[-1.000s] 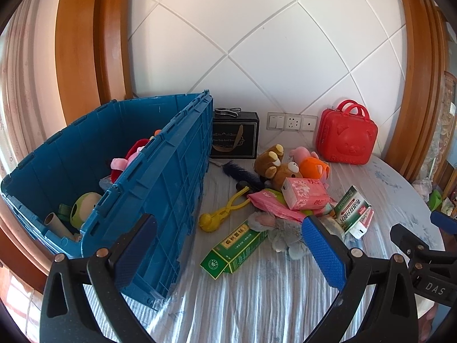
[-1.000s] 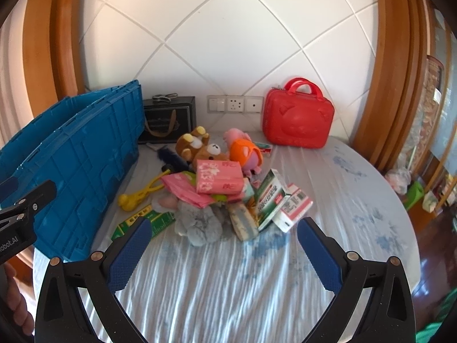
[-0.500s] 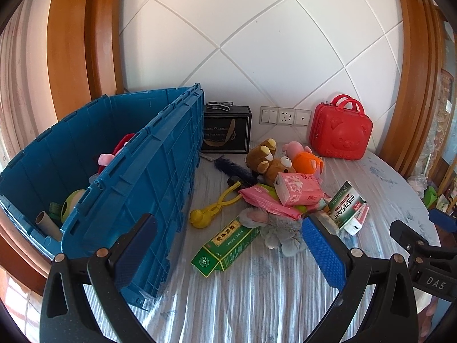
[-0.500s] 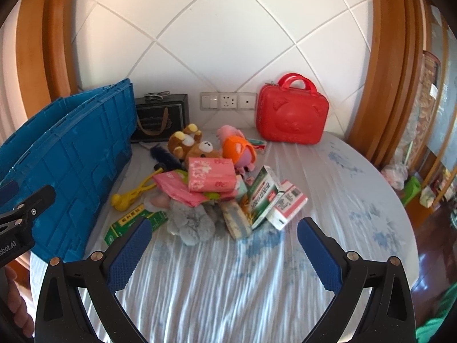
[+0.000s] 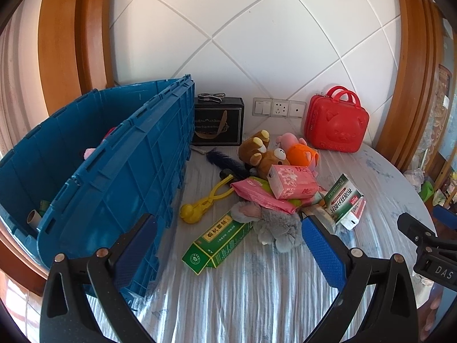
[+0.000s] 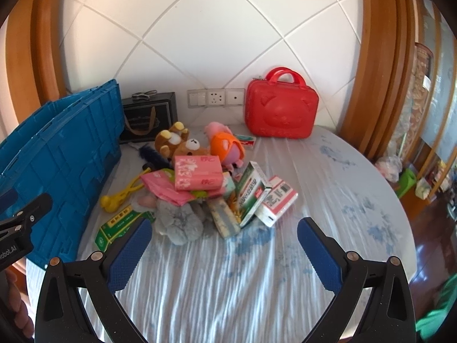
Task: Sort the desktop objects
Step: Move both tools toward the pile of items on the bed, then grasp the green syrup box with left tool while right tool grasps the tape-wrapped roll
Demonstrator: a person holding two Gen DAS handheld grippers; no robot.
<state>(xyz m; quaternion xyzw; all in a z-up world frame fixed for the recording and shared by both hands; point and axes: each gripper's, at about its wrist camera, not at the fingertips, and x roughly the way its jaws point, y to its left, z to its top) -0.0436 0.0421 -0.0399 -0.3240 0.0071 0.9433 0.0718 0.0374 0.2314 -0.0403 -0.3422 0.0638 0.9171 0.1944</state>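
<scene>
- Both the left gripper and the right gripper hang with jaws spread wide, holding nothing.
- The heap lies ahead of both jaw pairs: the pink tissue pack sits on top, so pulling the grey plush from under it would likely topple the boxes.
- The green box lies between the left jaws, beside the blue crate.
- Only the left view looks into the crate; its contents are hard to name.

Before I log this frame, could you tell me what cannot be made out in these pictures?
- Blue crate contents: left wrist view, its near wall hides most.
- Items beneath the pink tissue pack: both views, buried in the pile.
- Green box: right wrist view, partly behind a finger; print too small.
</scene>
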